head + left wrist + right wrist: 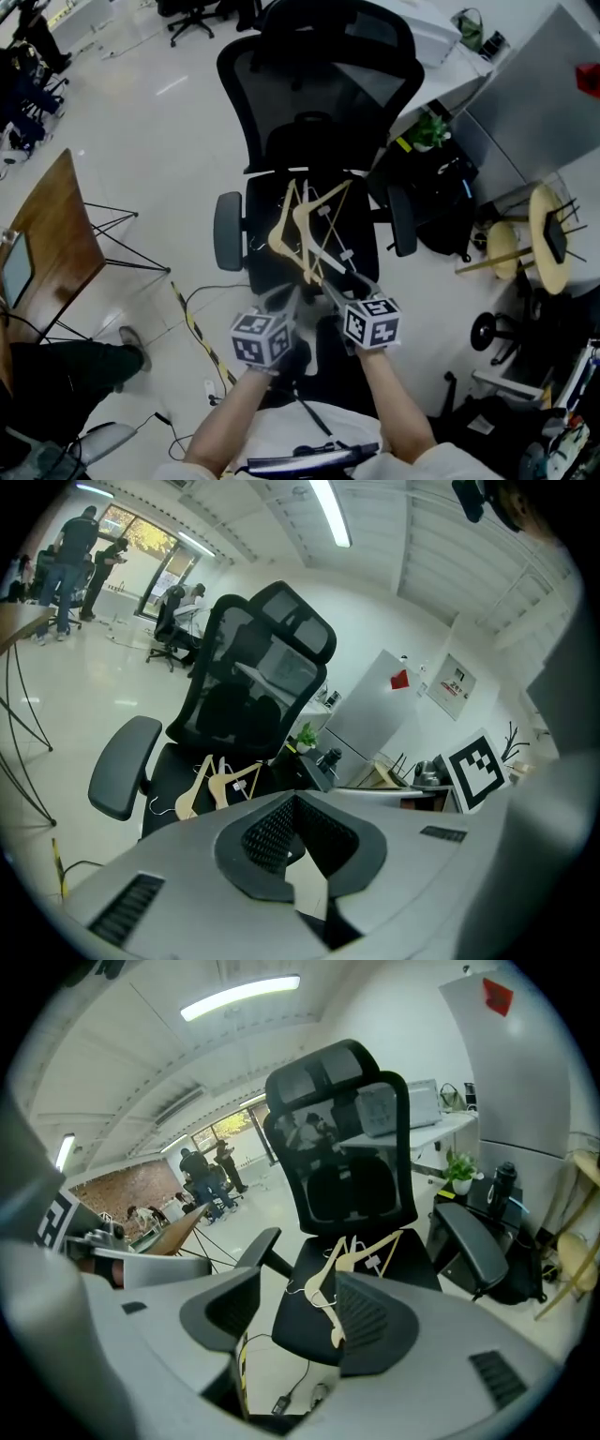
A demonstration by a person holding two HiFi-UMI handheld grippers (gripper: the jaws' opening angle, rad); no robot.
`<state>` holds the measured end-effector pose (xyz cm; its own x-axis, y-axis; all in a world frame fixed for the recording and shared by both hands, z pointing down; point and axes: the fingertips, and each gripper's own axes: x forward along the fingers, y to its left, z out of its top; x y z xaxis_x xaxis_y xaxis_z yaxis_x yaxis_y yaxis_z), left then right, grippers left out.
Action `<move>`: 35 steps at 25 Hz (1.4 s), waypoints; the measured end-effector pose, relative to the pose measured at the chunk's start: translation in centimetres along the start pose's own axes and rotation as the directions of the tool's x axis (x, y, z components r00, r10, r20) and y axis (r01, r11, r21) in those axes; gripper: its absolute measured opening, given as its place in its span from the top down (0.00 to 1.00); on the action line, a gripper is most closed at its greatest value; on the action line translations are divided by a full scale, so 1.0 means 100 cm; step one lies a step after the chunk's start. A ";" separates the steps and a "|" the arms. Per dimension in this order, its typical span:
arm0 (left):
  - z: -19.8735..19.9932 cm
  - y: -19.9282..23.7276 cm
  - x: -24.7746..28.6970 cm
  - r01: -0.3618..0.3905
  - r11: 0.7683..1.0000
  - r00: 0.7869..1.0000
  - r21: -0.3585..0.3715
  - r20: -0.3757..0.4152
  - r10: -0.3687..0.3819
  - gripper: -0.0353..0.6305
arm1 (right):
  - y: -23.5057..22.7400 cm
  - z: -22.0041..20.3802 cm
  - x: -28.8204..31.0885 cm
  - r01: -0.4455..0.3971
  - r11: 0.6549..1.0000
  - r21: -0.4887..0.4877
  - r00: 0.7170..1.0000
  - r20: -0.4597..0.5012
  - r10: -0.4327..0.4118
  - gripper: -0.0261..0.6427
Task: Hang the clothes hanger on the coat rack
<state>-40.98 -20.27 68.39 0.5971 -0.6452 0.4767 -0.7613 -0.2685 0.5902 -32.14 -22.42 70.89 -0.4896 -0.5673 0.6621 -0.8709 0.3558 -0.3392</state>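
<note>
Wooden clothes hangers point(309, 230) lie in a loose pile on the seat of a black office chair point(319, 94). The left gripper view shows the hangers point(217, 782) to the left of the jaws, and the right gripper view shows them point(352, 1255) between the jaws, on the seat beyond. My left gripper point(279, 300) hovers at the seat's front edge. Its pads meet at the tips with nothing between them point(295, 803). My right gripper point(336, 284) reaches over the seat front, beside the lower end of one hanger. It is open point(298, 1281), and that hanger's end lies close to its right finger point(370, 1321). No coat rack is plainly visible.
Armrests point(228, 230) flank the seat on both sides. A wooden desk on wire legs point(52, 239) stands at the left, with a shoe point(133, 347) near it. Dark bags point(441, 202) and a tipped wooden stool point(539, 234) crowd the right. Cables point(202, 342) run over the floor.
</note>
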 end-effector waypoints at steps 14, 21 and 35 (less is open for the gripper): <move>-0.027 0.084 0.083 -0.116 0.988 0.993 -0.099 -0.042 0.113 0.96 | -0.057 -0.028 0.142 0.059 0.997 -0.047 0.987 -0.146 -0.066 0.55; -0.041 0.117 0.125 -0.167 0.977 0.984 -0.135 -0.081 0.157 0.96 | -0.083 -0.041 0.213 0.082 0.994 -0.073 0.976 -0.194 -0.095 0.56; -0.068 0.174 0.174 -0.239 0.947 0.968 -0.214 -0.125 0.216 0.96 | -0.117 -0.077 0.314 0.095 0.985 -0.146 0.940 -0.312 -0.137 0.61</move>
<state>-42.10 -31.28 91.34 0.4450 -0.5938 0.6704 -0.8096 0.0532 0.5845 -36.95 -38.71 100.78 -0.3271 -0.3501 0.8777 -0.8978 0.4050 -0.1730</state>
